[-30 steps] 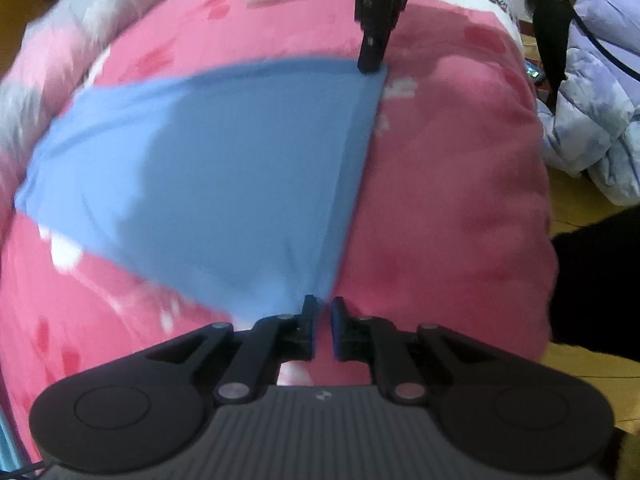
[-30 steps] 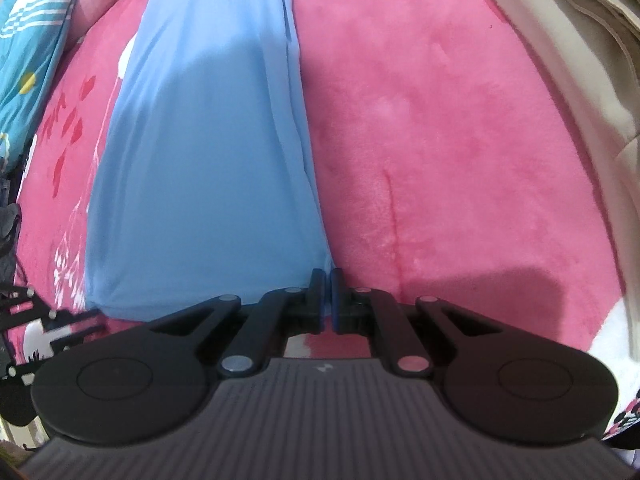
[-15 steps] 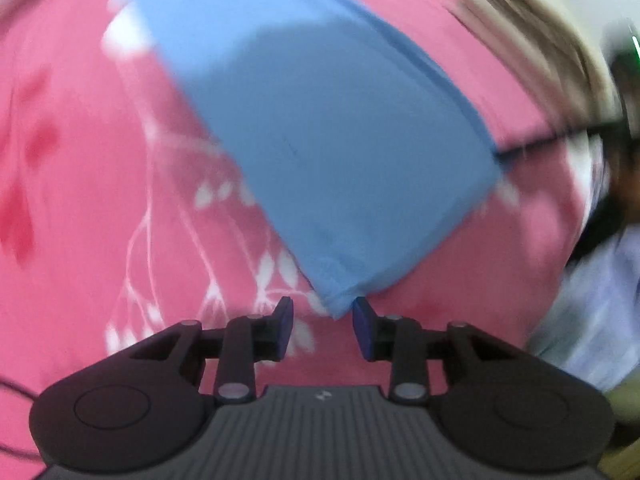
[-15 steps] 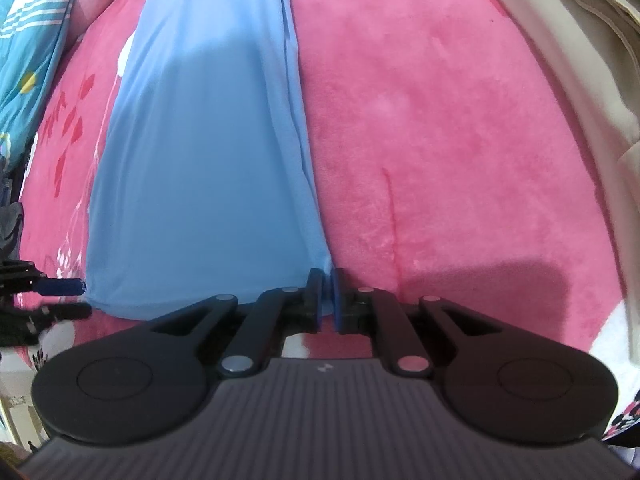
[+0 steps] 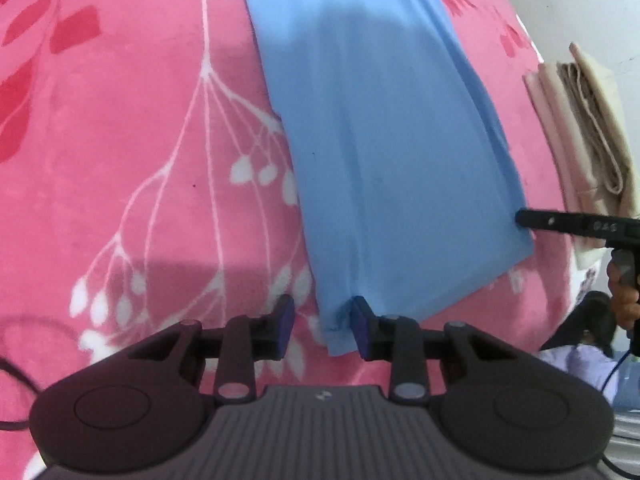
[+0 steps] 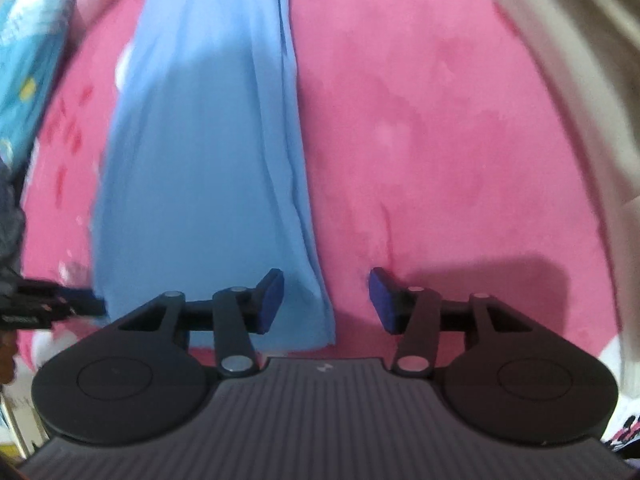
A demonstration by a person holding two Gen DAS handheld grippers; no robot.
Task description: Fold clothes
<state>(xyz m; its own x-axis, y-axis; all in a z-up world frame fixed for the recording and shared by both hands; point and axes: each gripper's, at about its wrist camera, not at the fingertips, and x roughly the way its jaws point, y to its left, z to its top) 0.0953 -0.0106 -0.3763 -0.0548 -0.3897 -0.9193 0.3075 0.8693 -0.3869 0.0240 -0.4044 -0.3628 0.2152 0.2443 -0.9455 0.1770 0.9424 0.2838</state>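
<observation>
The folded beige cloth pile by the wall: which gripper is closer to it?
Right. In the left wrist view, the right gripper reaches in just below the beige pile; the left gripper sits across the blue garment from it.

One blue garment [image 5: 384, 152] lies on one pink floral blanket [image 5: 132, 168]. Two hand-held grippers are in view, the left [image 5: 322, 326] and the right [image 6: 326, 300]. One stack of beige folded cloths [image 5: 584, 128] sits alongside, with one teal patterned fabric [image 6: 24, 64] at the edge.
</observation>
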